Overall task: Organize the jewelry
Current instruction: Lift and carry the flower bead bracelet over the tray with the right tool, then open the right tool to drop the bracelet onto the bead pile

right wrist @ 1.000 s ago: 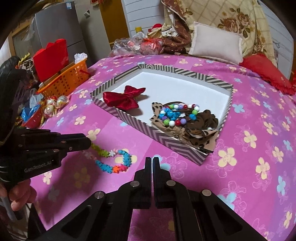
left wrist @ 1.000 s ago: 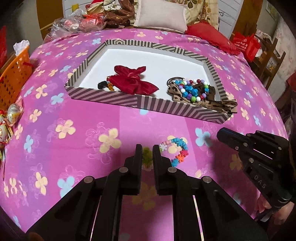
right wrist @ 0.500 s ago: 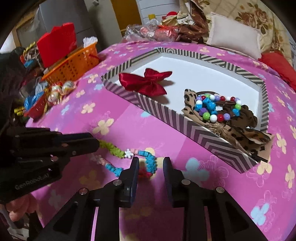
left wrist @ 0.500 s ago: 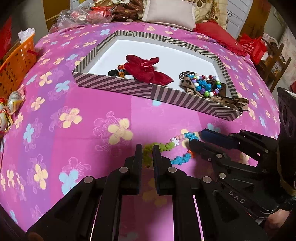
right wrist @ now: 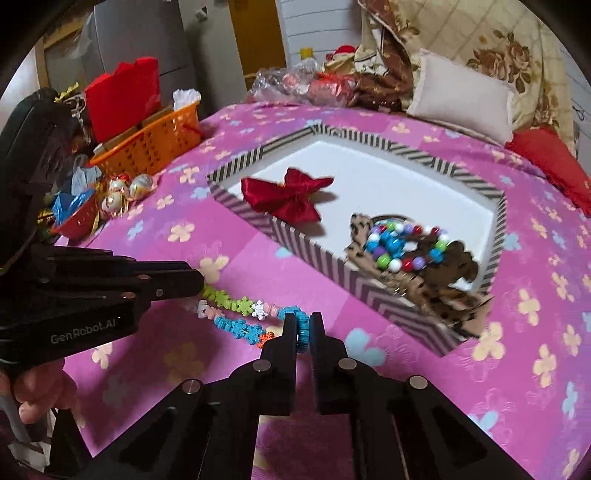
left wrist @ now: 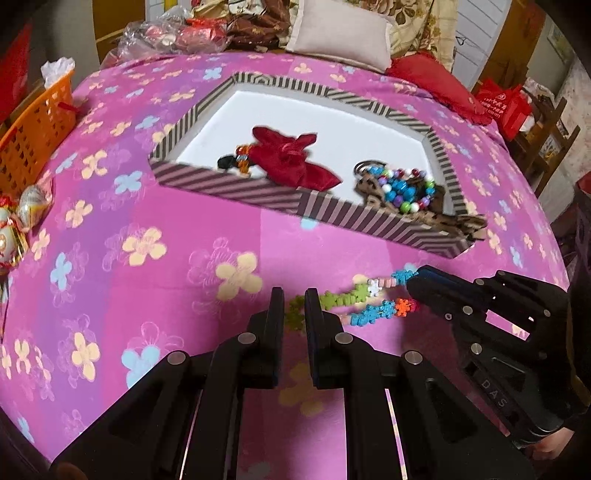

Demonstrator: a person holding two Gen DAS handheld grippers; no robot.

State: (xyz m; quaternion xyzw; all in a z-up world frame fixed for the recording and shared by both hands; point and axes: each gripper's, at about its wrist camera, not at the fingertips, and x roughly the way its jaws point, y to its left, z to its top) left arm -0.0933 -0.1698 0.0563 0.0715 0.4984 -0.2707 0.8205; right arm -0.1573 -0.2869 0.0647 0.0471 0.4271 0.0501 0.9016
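A bracelet of green, white, blue and orange snowflake beads is stretched over the pink flowered bedspread between both grippers. My left gripper is shut on its green end. My right gripper is closing onto the blue beads, which are pinched between its pads. In each view the other gripper shows from the side: the right gripper and the left gripper. Beyond stands a striped box with a white floor. It holds a red bow, a multicoloured bead bracelet and a leopard-print scrunchie.
An orange basket and shiny ornaments sit at the bed's left edge. A beige pillow and a red cushion lie behind the box. A hand holds the left gripper's handle.
My right gripper came in from the right, opened and closed on the bracelet's blue end. The bracelet went from a loose loop to a stretched line. The left gripper stayed shut on the green end.
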